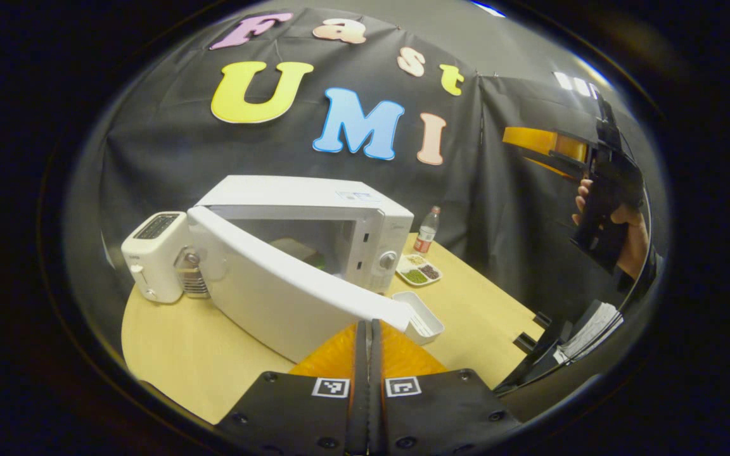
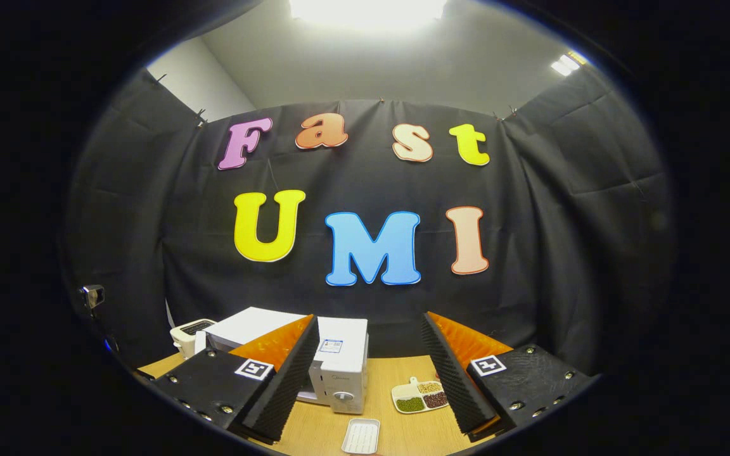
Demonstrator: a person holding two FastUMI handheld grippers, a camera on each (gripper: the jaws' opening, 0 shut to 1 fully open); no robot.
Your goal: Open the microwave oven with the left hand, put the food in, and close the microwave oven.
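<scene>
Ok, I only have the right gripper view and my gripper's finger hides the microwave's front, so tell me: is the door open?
Observer: Yes. In the left gripper view the microwave has its door swung wide open.
Operator: Anything inside?
Observer: An item lies in the cavity, too dim to name.
Operator: Where is the left gripper?
Observer: The left gripper is shut, close by the door's free edge. I cannot tell whether it touches.

Square-marker tags on left tool (image 1: 368,335)

Toaster (image 1: 153,256) left of microwave (image 1: 314,209), food (image 1: 305,249) inside it, bottle (image 1: 427,231) right, all on table (image 1: 175,342)
</scene>
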